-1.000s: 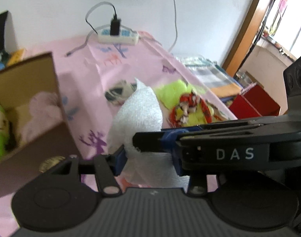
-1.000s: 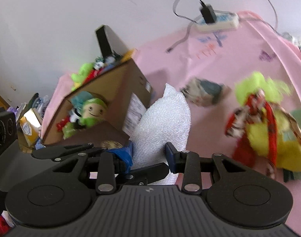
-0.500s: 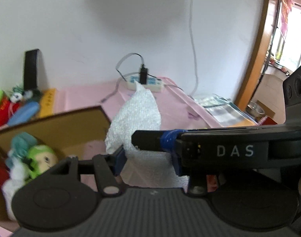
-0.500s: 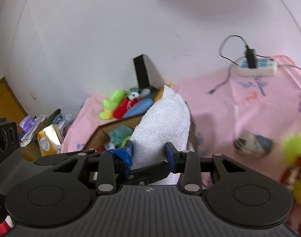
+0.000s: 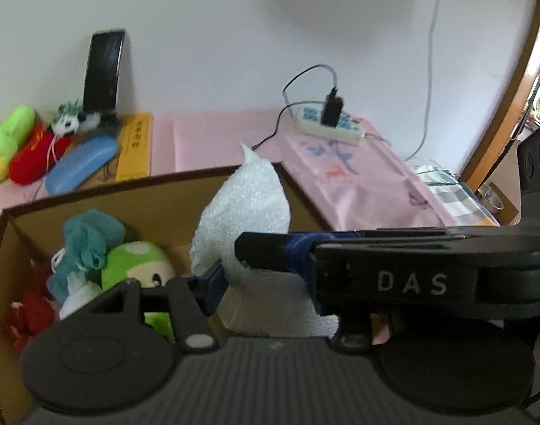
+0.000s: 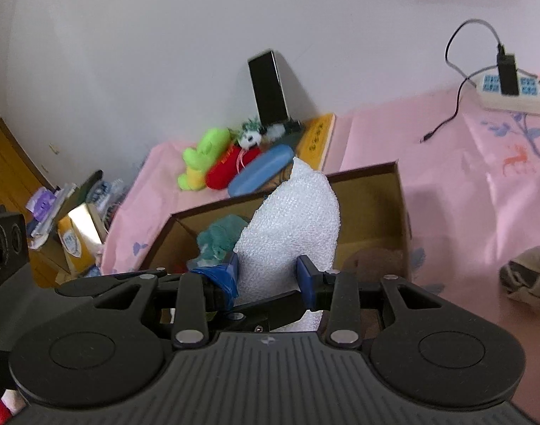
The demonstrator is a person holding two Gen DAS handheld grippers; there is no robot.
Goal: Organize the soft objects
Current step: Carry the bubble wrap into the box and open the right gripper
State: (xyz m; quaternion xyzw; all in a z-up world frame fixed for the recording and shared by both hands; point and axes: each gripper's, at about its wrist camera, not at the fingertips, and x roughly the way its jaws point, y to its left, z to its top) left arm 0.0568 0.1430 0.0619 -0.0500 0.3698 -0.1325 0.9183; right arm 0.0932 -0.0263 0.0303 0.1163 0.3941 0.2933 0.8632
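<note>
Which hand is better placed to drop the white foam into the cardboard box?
Right, probably. The right gripper visibly clamps the white foam over the cardboard box. The left gripper also grips it, partly hidden behind the right.

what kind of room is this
Probably a lived-in room at home: a surface under a pink printed cloth, a white power strip against the wall, and a brown cardboard box of plush toys.

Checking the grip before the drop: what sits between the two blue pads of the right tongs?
The white bubbly foam wrap fills the gap in the right wrist view, pinched above the open brown cardboard box.
</note>
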